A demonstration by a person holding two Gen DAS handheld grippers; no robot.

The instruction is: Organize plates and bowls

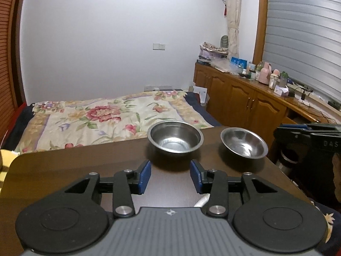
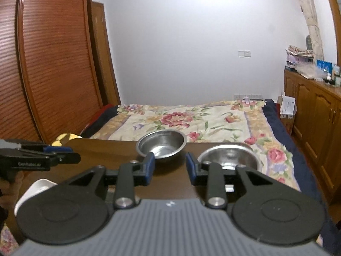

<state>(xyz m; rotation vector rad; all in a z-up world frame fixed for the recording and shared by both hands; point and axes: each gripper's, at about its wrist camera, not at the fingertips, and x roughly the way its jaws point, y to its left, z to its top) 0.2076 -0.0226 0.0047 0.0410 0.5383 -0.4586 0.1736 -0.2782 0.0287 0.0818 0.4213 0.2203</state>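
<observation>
Two steel bowls are seen on the far part of the dark worktop (image 1: 85,166), near the bed (image 1: 106,117): the deeper bowl (image 1: 174,137) to the left, the shallower bowl (image 1: 244,143) beside it, apart from it. The left gripper (image 1: 170,177) is held partly spread, nothing between its blue pads, short of the deeper bowl. The right gripper (image 2: 169,168) is likewise parted and empty; its finger hides the shallower bowl's near rim. A white object (image 2: 36,192) at the right wrist view's lower left is mostly covered and cannot be identified.
</observation>
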